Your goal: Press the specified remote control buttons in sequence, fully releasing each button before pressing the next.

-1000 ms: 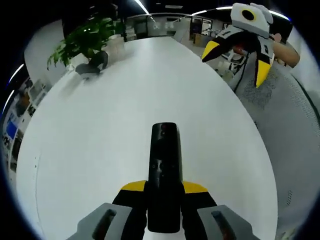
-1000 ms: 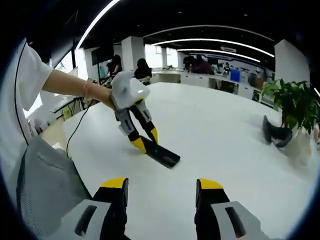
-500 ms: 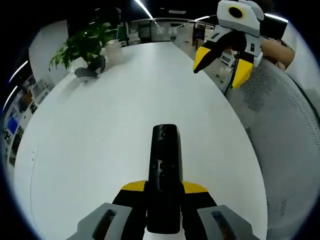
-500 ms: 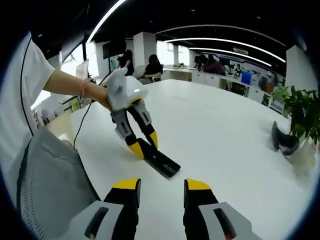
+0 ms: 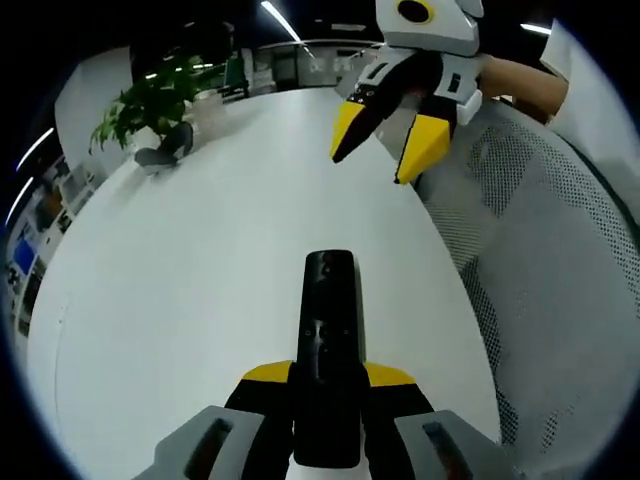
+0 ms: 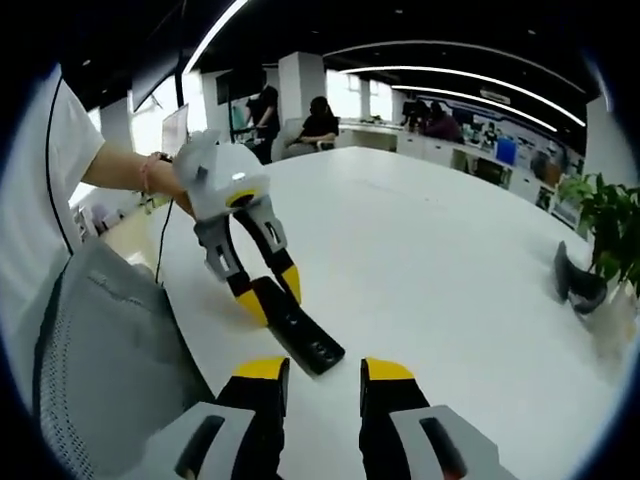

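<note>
A black remote control [image 5: 328, 340] lies lengthwise between the jaws of my left gripper [image 5: 328, 378], which is shut on its near end, its far end out over the white table [image 5: 200, 260]. In the right gripper view the same remote [image 6: 305, 338] slants down to the table from the left gripper [image 6: 268, 295], held by a person's hand. My right gripper [image 6: 324, 372] hovers just short of the remote's free end, its jaws a narrow gap apart with nothing between them. From the left gripper view, the right gripper [image 5: 385, 150] hangs above the table beyond the remote.
A potted plant [image 5: 160, 95] and a dark curved object [image 5: 160, 155] stand at the table's far end. A grey mesh chair [image 5: 540, 260] sits along the table's edge. People [image 6: 320, 115] sit at desks in the background.
The right gripper has come closer to the remote and its jaws have narrowed. The left gripper keeps its hold on the remote.
</note>
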`<state>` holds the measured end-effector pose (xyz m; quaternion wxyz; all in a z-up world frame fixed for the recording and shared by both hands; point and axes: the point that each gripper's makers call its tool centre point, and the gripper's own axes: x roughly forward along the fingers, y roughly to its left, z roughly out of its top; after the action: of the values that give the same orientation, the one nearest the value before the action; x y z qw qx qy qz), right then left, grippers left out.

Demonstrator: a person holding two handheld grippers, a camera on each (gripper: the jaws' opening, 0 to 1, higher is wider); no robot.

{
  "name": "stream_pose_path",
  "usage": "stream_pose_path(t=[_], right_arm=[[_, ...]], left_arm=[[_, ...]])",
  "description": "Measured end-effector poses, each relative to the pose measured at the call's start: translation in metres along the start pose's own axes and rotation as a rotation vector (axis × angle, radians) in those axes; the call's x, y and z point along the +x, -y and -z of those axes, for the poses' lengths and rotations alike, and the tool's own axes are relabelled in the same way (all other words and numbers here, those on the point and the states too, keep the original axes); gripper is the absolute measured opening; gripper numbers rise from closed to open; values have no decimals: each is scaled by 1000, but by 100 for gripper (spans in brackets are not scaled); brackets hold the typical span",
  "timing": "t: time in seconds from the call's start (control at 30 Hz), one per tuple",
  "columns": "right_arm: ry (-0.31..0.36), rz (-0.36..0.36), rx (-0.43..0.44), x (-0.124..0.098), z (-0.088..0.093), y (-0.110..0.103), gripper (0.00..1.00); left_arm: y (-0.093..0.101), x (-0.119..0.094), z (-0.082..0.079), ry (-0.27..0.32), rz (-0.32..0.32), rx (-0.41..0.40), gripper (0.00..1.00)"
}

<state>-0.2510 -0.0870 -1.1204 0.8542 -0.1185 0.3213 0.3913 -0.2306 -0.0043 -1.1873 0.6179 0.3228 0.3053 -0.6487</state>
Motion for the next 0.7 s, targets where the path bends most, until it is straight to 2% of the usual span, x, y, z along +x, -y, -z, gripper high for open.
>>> stream_pose_path(t=[0.4, 0.7], right_arm=[[-23, -30, -48, 4, -2, -7, 19], [-52, -42, -75, 4, 3, -13, 15]], left_arm=[[29, 2, -1, 28, -17, -20, 24], [38, 1, 0, 57, -40, -52, 24]])
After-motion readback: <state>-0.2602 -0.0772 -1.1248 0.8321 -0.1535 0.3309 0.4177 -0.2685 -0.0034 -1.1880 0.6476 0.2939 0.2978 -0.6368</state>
